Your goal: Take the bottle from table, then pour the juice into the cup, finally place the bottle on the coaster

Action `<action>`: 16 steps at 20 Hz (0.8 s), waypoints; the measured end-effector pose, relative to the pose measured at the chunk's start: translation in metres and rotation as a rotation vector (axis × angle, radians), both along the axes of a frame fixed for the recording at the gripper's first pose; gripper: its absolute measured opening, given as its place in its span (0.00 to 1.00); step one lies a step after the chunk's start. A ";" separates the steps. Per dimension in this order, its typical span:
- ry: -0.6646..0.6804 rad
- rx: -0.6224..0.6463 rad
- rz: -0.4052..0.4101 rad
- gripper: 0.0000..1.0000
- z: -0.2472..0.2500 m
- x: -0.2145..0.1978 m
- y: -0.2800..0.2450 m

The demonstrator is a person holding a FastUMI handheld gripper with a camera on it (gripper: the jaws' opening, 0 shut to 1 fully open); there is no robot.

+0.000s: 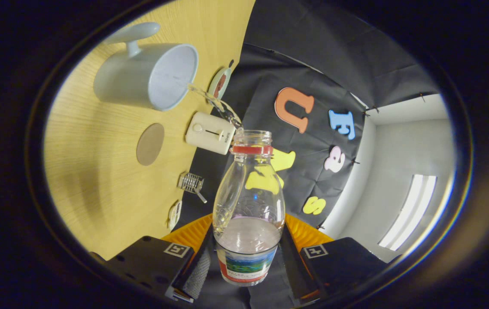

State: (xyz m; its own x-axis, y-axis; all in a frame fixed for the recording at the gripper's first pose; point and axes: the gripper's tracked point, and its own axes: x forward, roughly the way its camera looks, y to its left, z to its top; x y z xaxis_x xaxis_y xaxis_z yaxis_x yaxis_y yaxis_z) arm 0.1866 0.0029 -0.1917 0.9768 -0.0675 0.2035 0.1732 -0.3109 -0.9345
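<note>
- Gripper view: the gripper (246,262) is clenched on the bottle (248,206), one finger pressing each side of its lower body at the labelled band, so the hold sits low and the neck stands far ahead of the fingers
- The whole view is rolled, which I judge to mean the bottle is tipped over for pouring; its open mouth with the red ring (251,149) points toward the cup (147,77)
- A thin clear stream (214,103) runs from the bottle mouth to the cup rim, so pouring looks under way
- The cup lies beyond the bottle and to the left, standing on the bench (98,180); its handle points away from the bottle
- The coaster (150,143), a round brown disc, lies on the bench between the cup and the fingers, bare and apart from the cup
- A small cream box with a dial (210,133) sits just beside the bottle mouth, and a little wire rack (191,182) lies nearer
- Handling, as I judge it: the bottle is clear thin plastic, little liquid remains, so it is light and may dent under a hard squeeze
- The smooth wall could slip, so the labelled band is the better hold
- With no cap on, any jerk would spill
</note>
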 end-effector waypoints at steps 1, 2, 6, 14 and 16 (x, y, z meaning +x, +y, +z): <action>0.000 -0.004 -0.001 0.81 0.000 0.000 -0.001; -0.001 -0.009 -0.002 0.81 0.001 0.000 -0.001; -0.005 -0.031 -0.002 0.81 0.003 -0.002 0.001; -0.031 -0.066 0.000 0.81 0.019 -0.005 0.002; -0.041 -0.082 0.000 0.81 0.025 -0.007 0.002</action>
